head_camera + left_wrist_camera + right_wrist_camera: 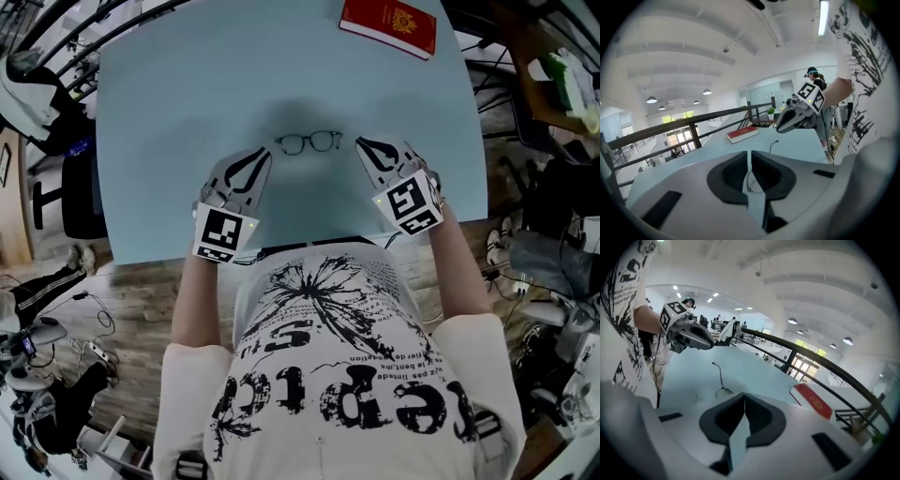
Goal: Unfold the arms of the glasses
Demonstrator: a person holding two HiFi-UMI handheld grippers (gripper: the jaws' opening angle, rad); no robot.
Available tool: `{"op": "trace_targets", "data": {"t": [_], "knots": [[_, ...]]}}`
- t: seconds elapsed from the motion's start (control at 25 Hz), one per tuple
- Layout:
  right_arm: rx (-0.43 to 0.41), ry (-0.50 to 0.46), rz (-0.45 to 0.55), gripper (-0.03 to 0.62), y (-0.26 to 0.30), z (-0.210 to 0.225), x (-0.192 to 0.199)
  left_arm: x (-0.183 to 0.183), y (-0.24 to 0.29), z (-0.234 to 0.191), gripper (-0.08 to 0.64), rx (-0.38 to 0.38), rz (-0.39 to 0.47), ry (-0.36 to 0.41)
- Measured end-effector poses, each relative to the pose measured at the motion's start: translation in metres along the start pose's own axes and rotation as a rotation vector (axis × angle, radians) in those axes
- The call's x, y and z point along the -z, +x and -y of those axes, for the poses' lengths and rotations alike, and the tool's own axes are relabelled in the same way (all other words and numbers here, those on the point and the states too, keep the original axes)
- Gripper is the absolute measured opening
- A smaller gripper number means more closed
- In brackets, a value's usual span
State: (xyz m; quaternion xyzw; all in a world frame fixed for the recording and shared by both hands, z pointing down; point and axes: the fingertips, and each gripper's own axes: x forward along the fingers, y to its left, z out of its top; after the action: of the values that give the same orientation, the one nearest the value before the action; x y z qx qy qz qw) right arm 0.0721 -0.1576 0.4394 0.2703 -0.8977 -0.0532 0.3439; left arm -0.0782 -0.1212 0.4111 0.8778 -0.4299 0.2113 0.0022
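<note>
Thin dark-rimmed glasses (308, 142) lie on the pale blue table (178, 112), between my two grippers. My left gripper (266, 153) points at their left end, just short of it, jaws together and empty. My right gripper (360, 142) sits slightly off their right end, also shut on nothing. In the left gripper view the jaws (750, 157) leave only a slit, and one slim arm of the glasses (774, 143) shows beyond them, with the right gripper (799, 112) behind. The right gripper view has its shut jaws (744, 399), the glasses (721, 383) and the left gripper (691, 337).
A red book (389, 25) lies at the table's far right edge, also visible as the red book (742, 134) and the red book (813, 401). A dark railing runs behind the table. The person's printed white shirt (337, 375) is at the near edge.
</note>
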Motion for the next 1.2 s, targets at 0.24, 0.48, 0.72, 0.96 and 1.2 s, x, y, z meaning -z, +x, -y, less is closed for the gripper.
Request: {"op": "trace_targets", "data": {"t": [0.24, 0.48, 0.72, 0.96, 1.2], "knots": [[0.104, 0.101, 0.202, 0.012, -0.026, 0.019, -0.053, -0.057, -0.015, -0.010, 0.027, -0.110, 0.146, -0.051], [0.180, 0.169, 0.398, 0.011, -0.062, 0.036, -0.103, -0.107, -0.037, -0.024, 0.025, -0.215, 0.274, -0.095], [0.229, 0.167, 0.484, 0.011, -0.086, 0.036, -0.133, -0.138, -0.060, -0.033, 0.020, -0.271, 0.337, -0.104], [0.227, 0.161, 0.484, 0.009, -0.086, 0.032, -0.132, -0.140, -0.061, -0.030, 0.018, -0.252, 0.339, -0.100], [0.233, 0.169, 0.459, 0.009, -0.081, 0.032, -0.122, -0.136, -0.058, -0.027, 0.018, -0.242, 0.339, -0.095]]}}
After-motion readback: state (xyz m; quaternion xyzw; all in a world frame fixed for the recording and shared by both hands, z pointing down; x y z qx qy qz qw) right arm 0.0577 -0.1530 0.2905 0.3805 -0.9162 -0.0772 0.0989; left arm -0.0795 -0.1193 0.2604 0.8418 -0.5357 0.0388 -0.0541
